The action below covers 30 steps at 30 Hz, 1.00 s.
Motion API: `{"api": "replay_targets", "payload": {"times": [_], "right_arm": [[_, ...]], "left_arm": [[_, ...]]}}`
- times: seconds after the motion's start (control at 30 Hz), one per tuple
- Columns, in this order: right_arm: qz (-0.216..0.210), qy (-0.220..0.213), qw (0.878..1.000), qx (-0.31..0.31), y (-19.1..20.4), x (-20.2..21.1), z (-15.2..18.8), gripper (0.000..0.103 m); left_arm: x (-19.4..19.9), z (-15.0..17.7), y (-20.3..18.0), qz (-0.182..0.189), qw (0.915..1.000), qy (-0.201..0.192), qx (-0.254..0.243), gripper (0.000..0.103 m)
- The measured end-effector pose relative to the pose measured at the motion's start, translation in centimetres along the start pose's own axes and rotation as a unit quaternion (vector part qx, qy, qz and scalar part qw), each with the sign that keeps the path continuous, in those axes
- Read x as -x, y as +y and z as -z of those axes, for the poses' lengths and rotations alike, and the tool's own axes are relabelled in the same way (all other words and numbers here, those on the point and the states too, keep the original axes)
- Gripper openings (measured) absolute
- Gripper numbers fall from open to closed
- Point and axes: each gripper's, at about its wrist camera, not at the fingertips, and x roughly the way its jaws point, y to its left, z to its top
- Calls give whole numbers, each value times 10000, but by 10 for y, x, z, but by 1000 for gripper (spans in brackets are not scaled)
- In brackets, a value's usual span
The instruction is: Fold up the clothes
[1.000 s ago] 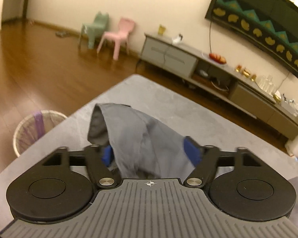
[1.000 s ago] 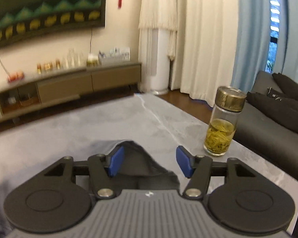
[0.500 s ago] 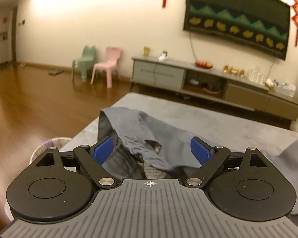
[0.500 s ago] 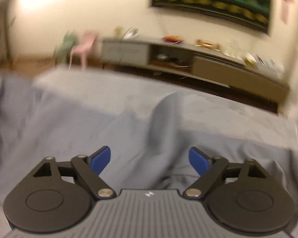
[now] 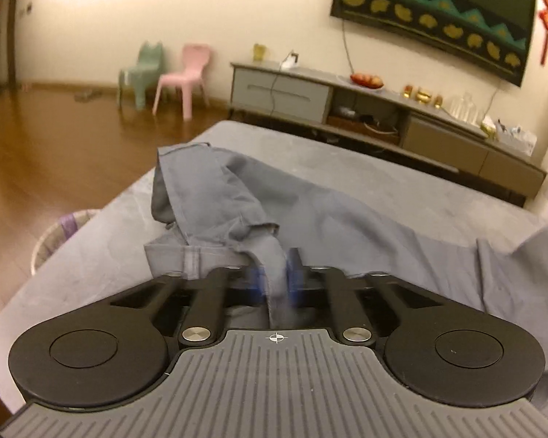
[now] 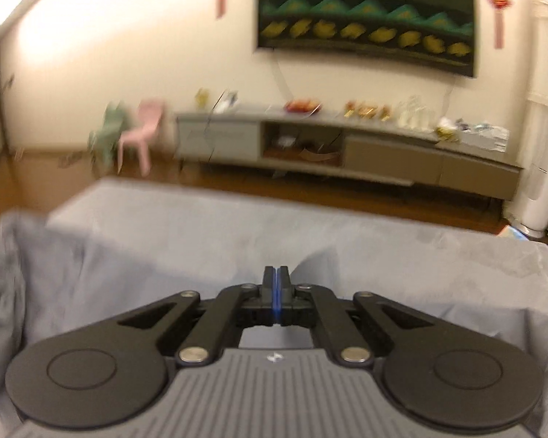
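Grey garment (image 5: 237, 200) fold pinched by left gripper (image 5: 276, 279), unseen from right.

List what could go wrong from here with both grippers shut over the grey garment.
1. The left hand-held gripper pinches only a narrow bunched fold of the grey garment; lifting may let it slip out.
2. The right hand-held gripper looks shut pad to pad, with no cloth visible between, so it may have missed.
3. The garment lies near the table edge above a basket and could slide off.
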Motion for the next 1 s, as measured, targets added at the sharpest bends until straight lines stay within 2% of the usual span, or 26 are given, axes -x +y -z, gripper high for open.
{"api": "replay_targets", "payload": {"times": [0.07,0.1,0.13,0.17,0.2,0.27,0.3,0.33,0.37,0.43,0.47,0.53,0.57,0.6,0.63,0.67,0.7,0.73,0.8,0.87,0.9,0.97,1.0], "right_arm": [[42,-41,9996,-276,-27,-4,-4,11],[-44,121,9990,-428,-39,-12,5,35],[-129,282,9978,-580,-51,-20,13,72],[-222,442,9963,-710,-61,-28,24,83],[-321,602,9942,-826,-66,-36,35,84],[-483,931,9876,-1170,-72,-46,49,84],[-563,1095,9833,-1342,-76,-52,57,85],[-618,1201,9801,-1457,-77,-56,62,87],[-622,1197,9800,-1463,-76,-57,64,89],[-486,1152,9829,-1354,-71,-56,67,99],[-392,1132,9847,-1263,-67,-57,68,100],[-302,1144,9871,-1075,-54,-66,70,99],[-392,1198,9871,-987,-48,-75,73,93],[-500,1337,9860,-857,-41,-86,76,69],[-555,1498,9847,-693,-36,-95,79,18],[-503,1594,9846,-517,-31,-99,79,10],[-444,1482,9870,-443,-28,-95,74,9],[-450,1304,9892,-487,-28,-88,66,8],[-788,595,9894,-1066,-47,-56,30,7],[-974,-249,9860,-1331,-72,-15,-12,7],[-984,-547,9829,-1454,-88,-2,-32,7],[-925,-840,9748,-1850,-124,3,-65,7],[-730,-839,9729,-2027,-139,-5,-76,7]], "left_arm": [[17,-17,21,-107,9984,-280,479,0],[25,-24,38,-172,9965,-345,742,0],[31,-27,54,-206,9951,-308,912,0],[37,-29,70,-236,9937,-258,1068,0],[45,-25,78,-275,9935,-204,1085,4],[61,-15,86,-306,9940,-124,1047,23],[71,-9,88,-263,9946,-147,993,39],[81,-2,82,-246,9949,-240,951,52],[91,6,69,-246,9954,-357,855,59],[109,20,42,-252,9958,-593,648,79],[112,21,32,-195,9969,-586,489,84],[102,27,7,-126,9990,-337,267,92],[97,30,-5,-94,9996,-206,159,92],[88,34,-15,-129,9999,-113,-4,92],[78,38,-24,-173,9997,-24,-173,91],[69,42,-34,-217,9992,64,-343,85],[62,40,-35,-275,9990,90,-355,45],[55,38,-35,-335,9988,108,-345,0],[42,33,-35,-455,9983,144,-324,0],[49,4,-8,-503,9980,-292,255,0],[52,-12,3,-376,9968,-436,560,0],[59,-44,24,-90,9906,-704,1172,0],[55,-60,28,52,9881,-757,1340,0]]}}
